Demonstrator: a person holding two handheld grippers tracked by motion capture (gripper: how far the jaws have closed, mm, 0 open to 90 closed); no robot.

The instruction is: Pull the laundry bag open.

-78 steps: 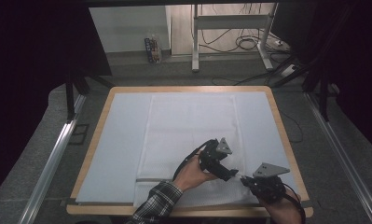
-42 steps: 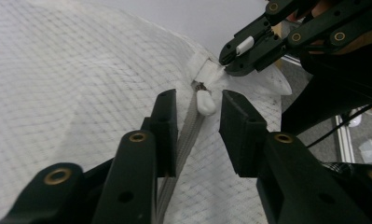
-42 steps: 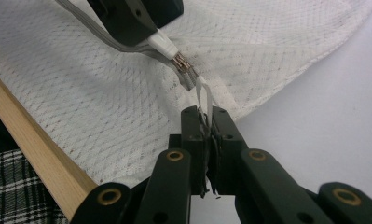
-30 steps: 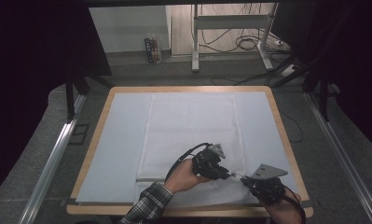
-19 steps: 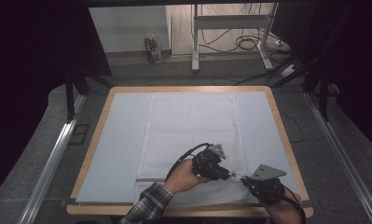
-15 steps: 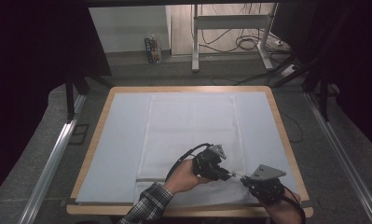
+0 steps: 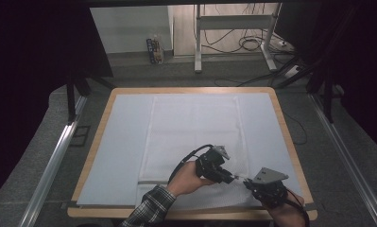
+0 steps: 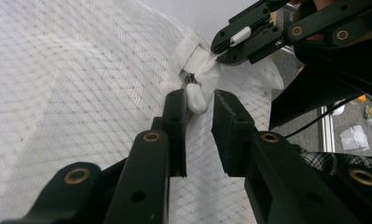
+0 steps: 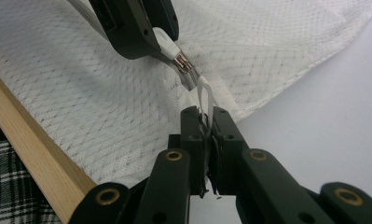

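Right gripper view shows my right tongs (image 9: 207, 122) clenched on the thin white end tab (image 9: 206, 100) of the limp, light mesh bag (image 9: 104, 93) at the bench (image 9: 32, 140) front, while farther off my left tongs (image 8: 198, 105), slightly parted, bracket the small slippery zipper pull (image 8: 196, 98), the best hold.

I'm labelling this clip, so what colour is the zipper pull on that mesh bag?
White, with a metal slider; the zipper pull shows best in the left gripper view.
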